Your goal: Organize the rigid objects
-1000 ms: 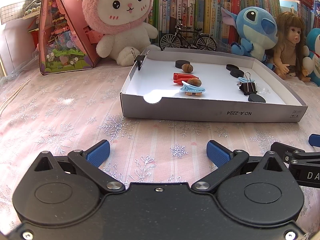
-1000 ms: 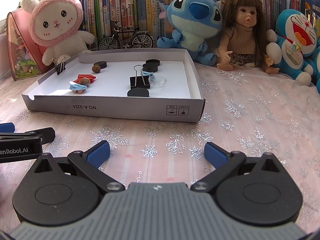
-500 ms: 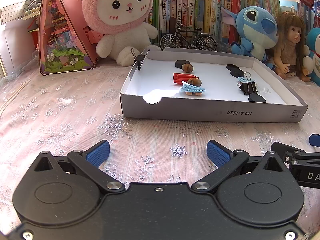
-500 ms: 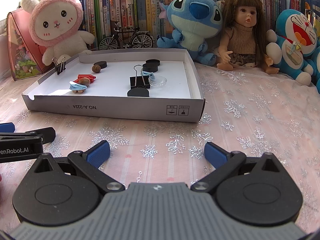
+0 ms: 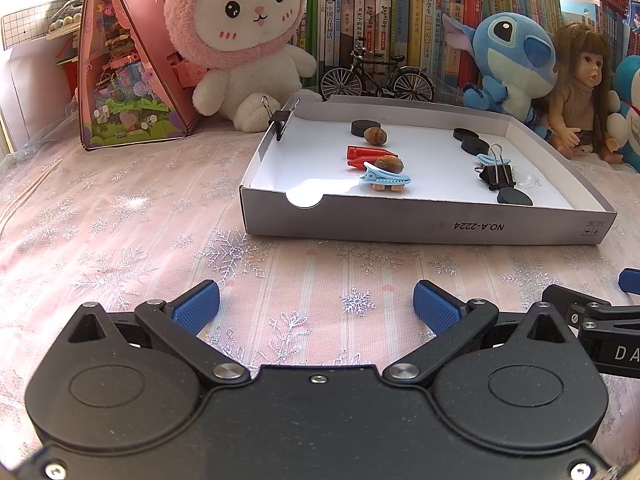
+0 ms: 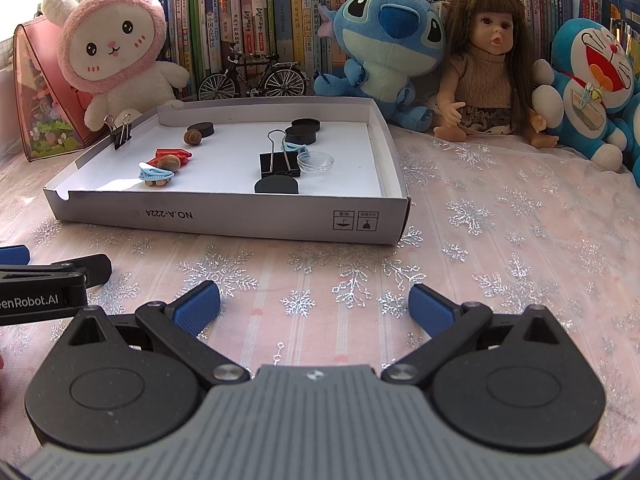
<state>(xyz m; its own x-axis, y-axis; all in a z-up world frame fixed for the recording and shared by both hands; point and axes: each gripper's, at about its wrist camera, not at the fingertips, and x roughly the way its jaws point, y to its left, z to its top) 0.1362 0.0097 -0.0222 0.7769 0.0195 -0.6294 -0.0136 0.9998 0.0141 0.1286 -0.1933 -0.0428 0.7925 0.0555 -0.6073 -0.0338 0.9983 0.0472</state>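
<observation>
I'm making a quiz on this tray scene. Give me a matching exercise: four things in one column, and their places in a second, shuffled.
Things:
1. small binder clip
2. clear dish
3. toy bicycle
4. large binder clip

Places:
A. behind the tray, in front of the books
B. clipped on the tray's left wall
C. on the tray floor, just right of the large binder clip
D. on the tray floor, just behind a black disc near the front wall

Pairs: 1-B, 2-C, 3-A, 4-D
</observation>
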